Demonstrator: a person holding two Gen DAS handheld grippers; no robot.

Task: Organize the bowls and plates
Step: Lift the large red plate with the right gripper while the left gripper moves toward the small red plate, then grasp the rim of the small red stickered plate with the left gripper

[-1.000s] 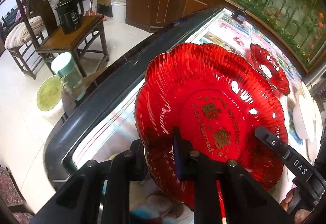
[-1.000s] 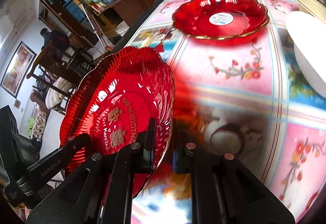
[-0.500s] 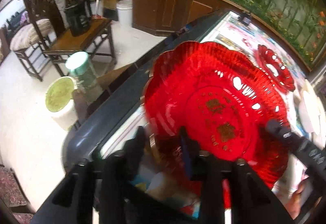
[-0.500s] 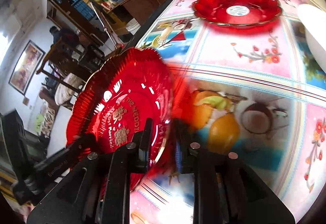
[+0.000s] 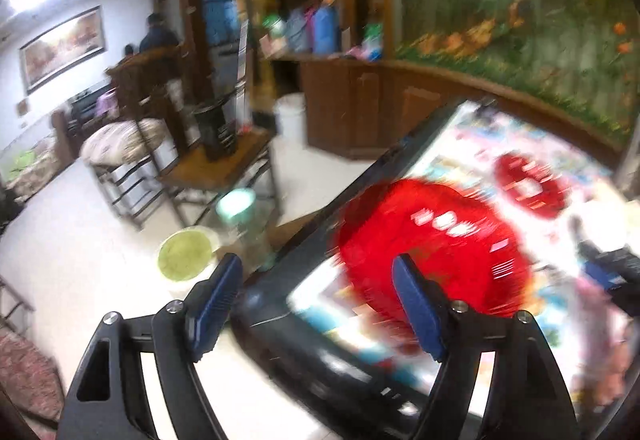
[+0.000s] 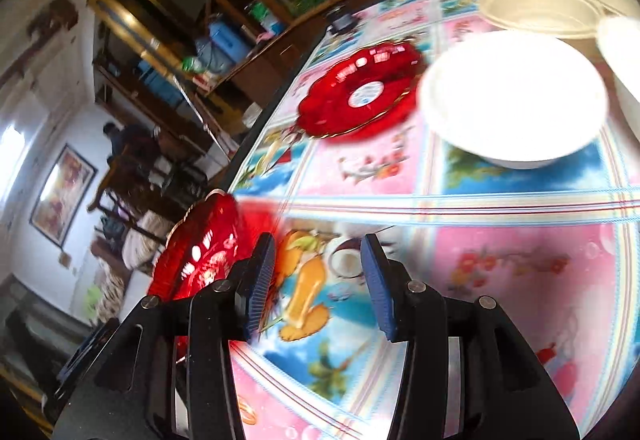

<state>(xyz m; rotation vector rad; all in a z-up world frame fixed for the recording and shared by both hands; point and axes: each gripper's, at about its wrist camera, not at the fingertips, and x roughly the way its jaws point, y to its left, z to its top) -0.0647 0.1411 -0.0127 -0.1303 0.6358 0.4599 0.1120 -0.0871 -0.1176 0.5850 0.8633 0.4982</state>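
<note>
Left gripper: wide apart, nothing between the blue pads. Right gripper: parted too, narrower, gripping nothing, only tablecloth showing in the gap.

Near red plate at the table's left edge, close to the near corner, just outside the right gripper's left finger in the right wrist view. Badly motion-blurred in both views; flat or tilted, fully on the top or hanging past the dark rim, impossible to tell. Far red plate further along the same left edge, well apart from the near one. White bowl just beside it toward the middle, a beige bowl behind at the far edge.

Probably early in the tidying: two like plates apart, bowls unstacked. Likely step in hand: taking hold of the near plate for nesting onto its twin.

- Wait for a steady view before closing anything.
- Approach the rim on the side away from the table edge, so a nudge pushes inward rather than off.
- Slide one finger under the scalloped lip, the other above, and close gently: thin, glossy, probably slippery.
- Use the second gripper on the opposite rim if the plate sags.
- Carry low and level, well short of the white bowl.
- Centre above the far plate, lower until seated, then open.
</note>
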